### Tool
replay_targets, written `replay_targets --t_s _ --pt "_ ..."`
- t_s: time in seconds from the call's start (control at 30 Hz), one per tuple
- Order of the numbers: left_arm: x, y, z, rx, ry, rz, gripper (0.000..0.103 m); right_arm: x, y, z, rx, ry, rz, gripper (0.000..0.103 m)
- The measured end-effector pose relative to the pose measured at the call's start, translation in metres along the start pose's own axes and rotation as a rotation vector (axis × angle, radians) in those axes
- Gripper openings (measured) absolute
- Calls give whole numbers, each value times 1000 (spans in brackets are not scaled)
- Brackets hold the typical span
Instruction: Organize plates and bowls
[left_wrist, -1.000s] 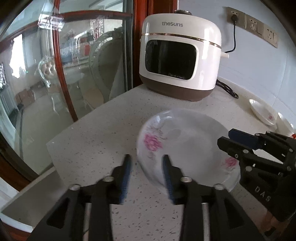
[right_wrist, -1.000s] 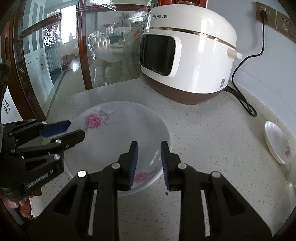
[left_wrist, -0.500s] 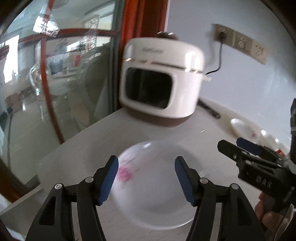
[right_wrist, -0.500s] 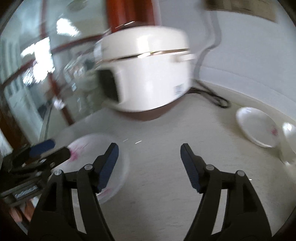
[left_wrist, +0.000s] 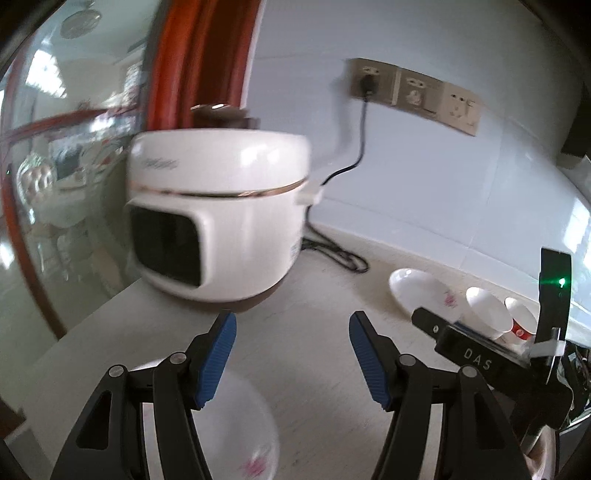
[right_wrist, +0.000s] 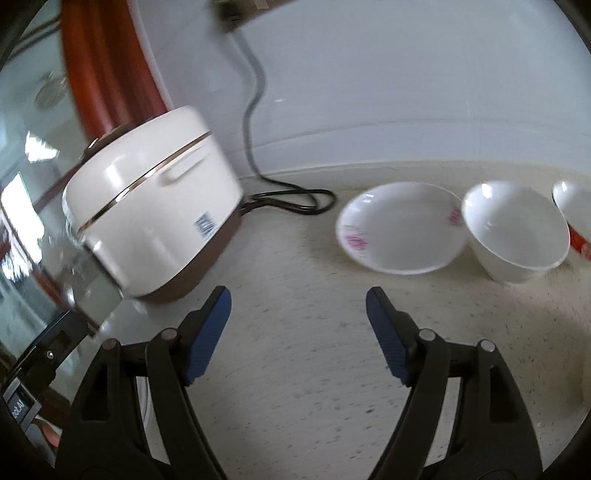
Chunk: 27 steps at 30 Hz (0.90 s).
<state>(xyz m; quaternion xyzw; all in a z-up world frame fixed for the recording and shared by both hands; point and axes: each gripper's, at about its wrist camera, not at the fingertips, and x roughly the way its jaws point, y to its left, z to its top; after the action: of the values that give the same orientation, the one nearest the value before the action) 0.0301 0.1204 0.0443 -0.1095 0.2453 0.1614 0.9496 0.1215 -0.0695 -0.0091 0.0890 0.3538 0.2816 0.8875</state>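
Both grippers are held with their fingers spread wide and nothing between them: the left gripper (left_wrist: 291, 350) is seen above the near edge of the counter (left_wrist: 317, 373), with a large floral plate (left_wrist: 236, 432) lying flat just below and behind its left finger. The right gripper (right_wrist: 298, 325) is pointed across bare counter toward a small floral plate (right_wrist: 400, 232), a white bowl (right_wrist: 515, 236) and a red-banded bowl (right_wrist: 576, 221), lined up along the far wall. The small plate is judged nearer to the right gripper, ahead and slightly right of its fingers, so the coming reach is best made by that hand.
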Motion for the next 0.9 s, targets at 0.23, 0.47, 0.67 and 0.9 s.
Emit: replay_targets --t_s 0.23,0.47,0.67,0.9 --pt "43 -38 18 4 50 -86 66 12 -60 9 208 32 -20 78" --pt "101 -63 30 -82 144 -178 66 24 -90 10 313 55 -22 78" --pt "146 -77 27 -163 227 -256 66 33 -105 7 413 86 32 84" --pt "195 -82 13 -249 329 -324 59 27 -121 9 484 46 21 87"
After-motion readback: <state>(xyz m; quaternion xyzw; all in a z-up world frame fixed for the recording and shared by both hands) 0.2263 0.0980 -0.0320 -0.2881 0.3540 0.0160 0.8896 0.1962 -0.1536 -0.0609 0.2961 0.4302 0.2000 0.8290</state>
